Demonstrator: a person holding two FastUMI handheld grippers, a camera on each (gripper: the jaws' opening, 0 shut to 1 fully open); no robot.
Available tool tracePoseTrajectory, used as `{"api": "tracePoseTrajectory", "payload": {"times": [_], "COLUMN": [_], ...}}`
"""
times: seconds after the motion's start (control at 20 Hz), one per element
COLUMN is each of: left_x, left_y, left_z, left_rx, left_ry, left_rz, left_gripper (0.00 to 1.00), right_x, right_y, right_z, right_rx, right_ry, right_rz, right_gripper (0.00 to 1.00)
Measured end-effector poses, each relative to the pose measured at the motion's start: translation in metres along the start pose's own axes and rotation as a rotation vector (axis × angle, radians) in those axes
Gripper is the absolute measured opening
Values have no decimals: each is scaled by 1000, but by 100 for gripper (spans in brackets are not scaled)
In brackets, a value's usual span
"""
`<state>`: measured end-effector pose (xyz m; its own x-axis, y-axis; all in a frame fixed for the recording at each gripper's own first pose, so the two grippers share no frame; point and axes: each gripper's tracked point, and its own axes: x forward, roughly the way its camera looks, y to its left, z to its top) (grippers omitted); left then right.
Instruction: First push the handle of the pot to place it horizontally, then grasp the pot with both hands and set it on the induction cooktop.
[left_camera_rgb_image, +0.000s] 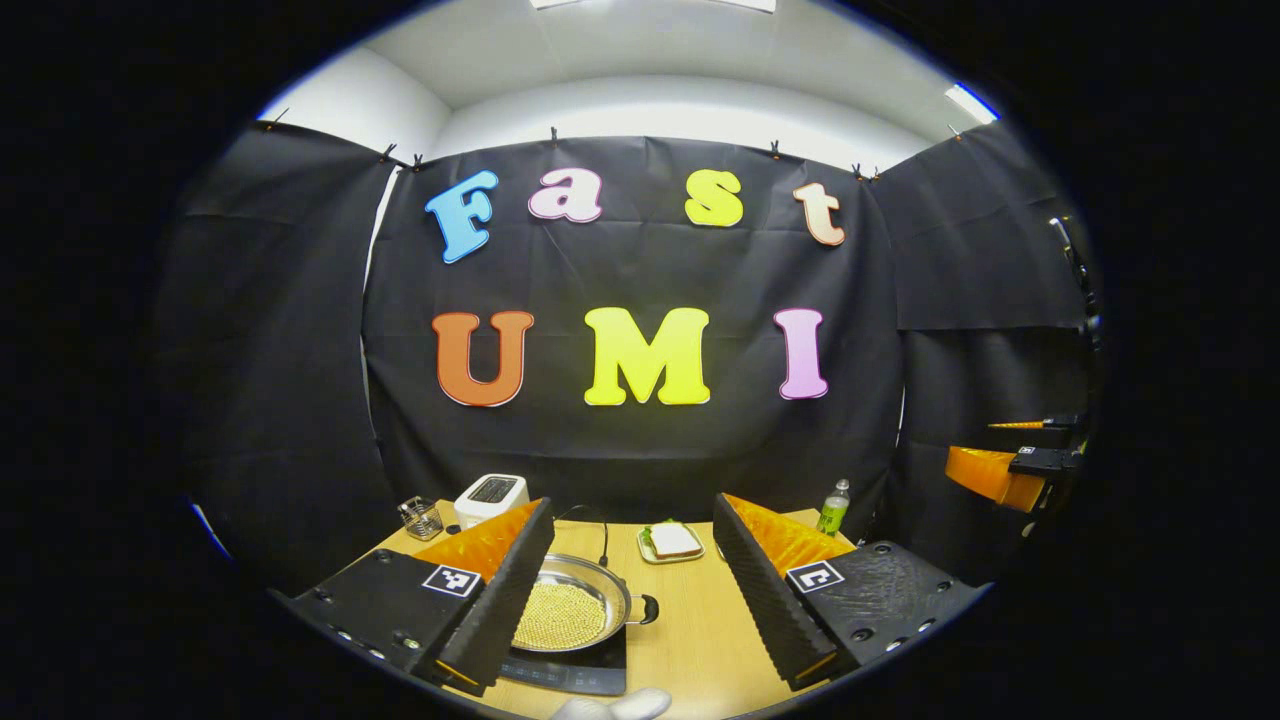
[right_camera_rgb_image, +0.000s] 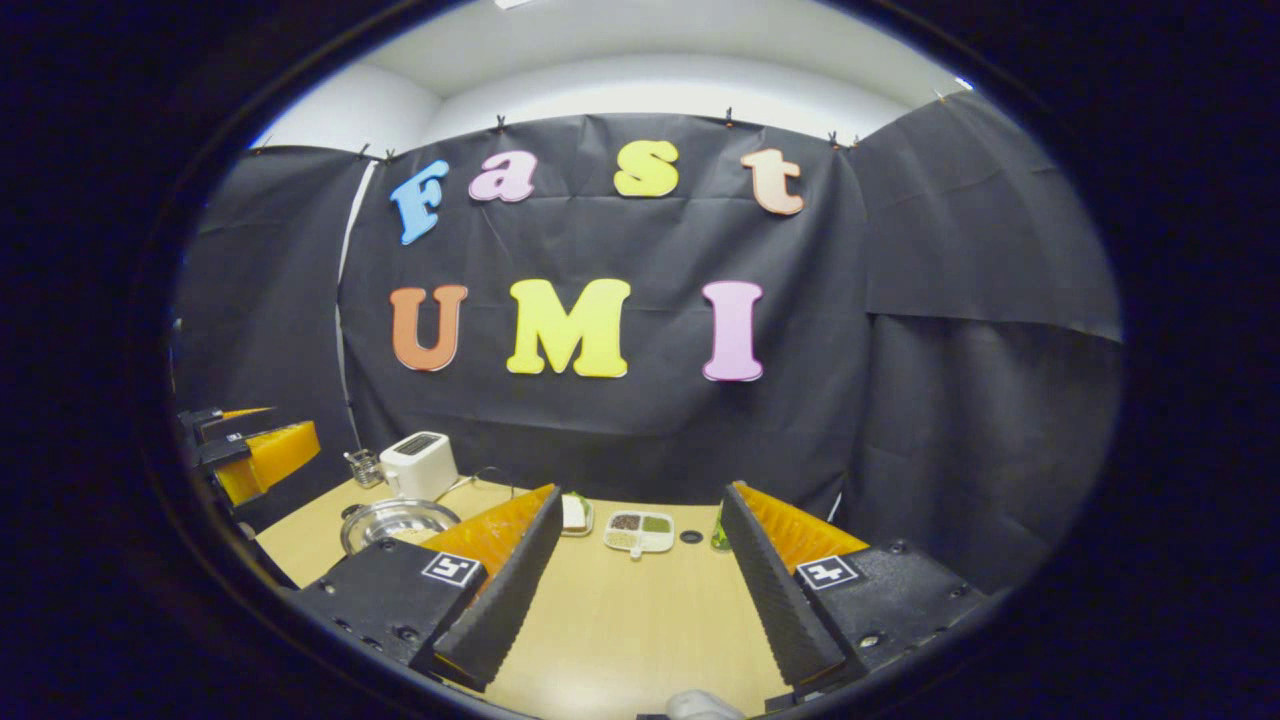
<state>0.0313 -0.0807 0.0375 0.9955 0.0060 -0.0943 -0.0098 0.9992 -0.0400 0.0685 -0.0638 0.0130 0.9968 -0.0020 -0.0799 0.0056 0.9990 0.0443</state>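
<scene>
A shallow steel pot (left_camera_rgb_image: 572, 608) with small yellowish grains in it rests on the black induction cooktop (left_camera_rgb_image: 575, 672) at the table's near left. One short dark handle (left_camera_rgb_image: 648, 608) points right; its left side is hidden behind my left finger. My left gripper (left_camera_rgb_image: 632, 515) is open, raised above the table, with the pot low between its fingers and nothing held. My right gripper (right_camera_rgb_image: 640, 497) is open over bare tabletop, well to the right of the pot (right_camera_rgb_image: 395, 520). Each gripper appears at the edge of the other's view: right gripper (left_camera_rgb_image: 1010, 470), left gripper (right_camera_rgb_image: 250, 450).
At the back of the wooden table (left_camera_rgb_image: 700, 640) stand a white toaster (left_camera_rgb_image: 490, 497), a small wire holder (left_camera_rgb_image: 422, 517), a plate with a sandwich (left_camera_rgb_image: 672, 542) and a green bottle (left_camera_rgb_image: 833, 507). A divided dish (right_camera_rgb_image: 640, 530) lies mid-table. A gloved hand (left_camera_rgb_image: 612, 705) shows at the bottom.
</scene>
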Motion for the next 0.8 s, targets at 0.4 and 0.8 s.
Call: {"api": "tracePoseTrajectory", "payload": {"times": [0.4, 0.8], "left_x": [-6, -17], "left_y": [-16, -18], "left_z": [21, 25], "left_rx": [6, 7], "left_ry": [-32, -25], "left_rz": [15, 21], "left_gripper": [95, 95], "right_x": [-16, -26], "right_y": [-38, -45], "right_z": [6, 8], "right_rx": [44, 65], "right_ry": [-29, -43], "right_rz": [-31, -31], "right_gripper": [100, 100]}}
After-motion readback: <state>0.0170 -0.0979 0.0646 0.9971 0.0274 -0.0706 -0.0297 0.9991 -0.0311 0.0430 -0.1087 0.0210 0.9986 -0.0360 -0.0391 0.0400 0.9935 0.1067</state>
